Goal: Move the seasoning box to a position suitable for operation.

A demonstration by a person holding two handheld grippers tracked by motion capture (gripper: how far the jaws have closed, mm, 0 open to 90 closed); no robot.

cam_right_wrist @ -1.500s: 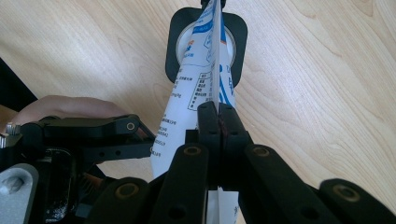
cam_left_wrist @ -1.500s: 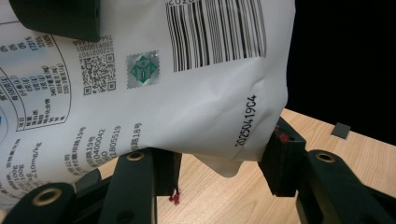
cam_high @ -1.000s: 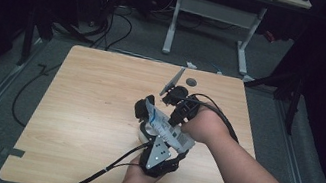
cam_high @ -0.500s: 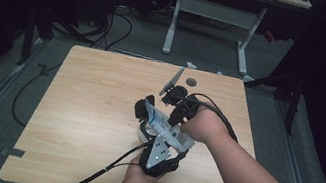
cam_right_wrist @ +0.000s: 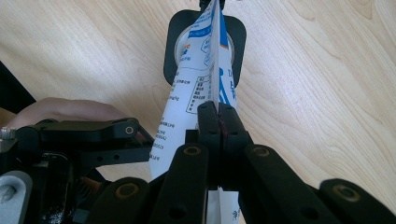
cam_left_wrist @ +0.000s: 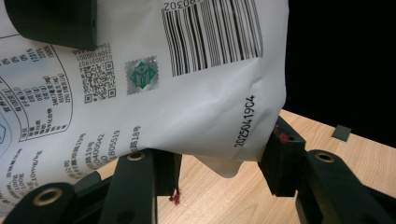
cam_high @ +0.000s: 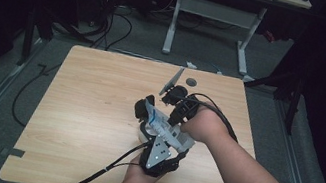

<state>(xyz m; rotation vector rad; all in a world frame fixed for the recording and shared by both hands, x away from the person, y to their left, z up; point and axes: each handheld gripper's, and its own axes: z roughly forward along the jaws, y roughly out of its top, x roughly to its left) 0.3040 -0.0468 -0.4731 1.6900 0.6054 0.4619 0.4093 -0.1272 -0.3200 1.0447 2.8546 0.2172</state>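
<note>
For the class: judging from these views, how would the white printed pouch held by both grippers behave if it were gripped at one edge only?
The pouch would probably flop: its wall creases and dents where the left gripper clamps it. The right gripper pinches its edge flat, suggesting thin, soft film. It looks smooth, so it might slip from a light grip. Its weight cannot be judged.

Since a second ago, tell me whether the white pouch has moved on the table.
No. In the high view the white pouch sits at the same spot relative to the dark round hole near the table's far edge, held by the left gripper and right gripper.
</note>
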